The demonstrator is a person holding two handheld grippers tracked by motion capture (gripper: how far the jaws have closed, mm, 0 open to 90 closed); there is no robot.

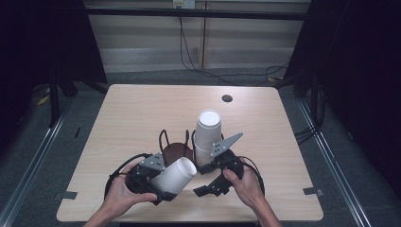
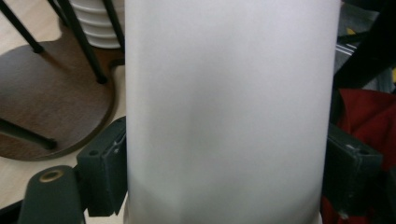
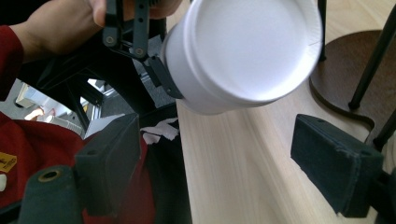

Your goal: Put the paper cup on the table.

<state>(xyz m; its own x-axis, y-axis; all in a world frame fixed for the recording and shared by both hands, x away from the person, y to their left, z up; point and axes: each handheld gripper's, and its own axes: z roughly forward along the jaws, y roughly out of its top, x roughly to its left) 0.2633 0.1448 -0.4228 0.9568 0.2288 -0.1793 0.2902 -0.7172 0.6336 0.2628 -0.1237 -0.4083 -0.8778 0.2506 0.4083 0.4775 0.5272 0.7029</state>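
Paper cup (image 1: 174, 175): white, held off the bench near its front edge, left of centre; lying tilted, its closed bottom turned toward the right and slightly away from the person.
Cup in left gripper view (image 2: 231, 112): its plain wall stands between the two black pads, one pad against each side.
Cup in right gripper view (image 3: 243, 51): the round bottom faces the camera; a second rim line on the wall suggests more than one cup nested, though I cannot tell for certain.
Left hand-held gripper (image 1: 158, 182): pinching the paper cup across its wall; the person's left hand (image 1: 124, 189) is wrapped around the body.
Right hand-held gripper (image 1: 204, 182): jaws spread with nothing between them; bare bench shows in the gap in the right gripper view (image 3: 224, 163). It sits just right of the held cup, apart from it.
Right hand (image 1: 242, 183): gripping the right tool near the front edge of the bench.
Cup stack (image 1: 208, 137): white cups nested, mouth up, standing in the wire holder just behind the right tool.
Holder (image 1: 176, 150): dark round wooden base with black wire uprights, at mid-bench.
Bench (image 1: 142, 109): light wood, with a dark round hole (image 1: 227, 98) toward its far right.
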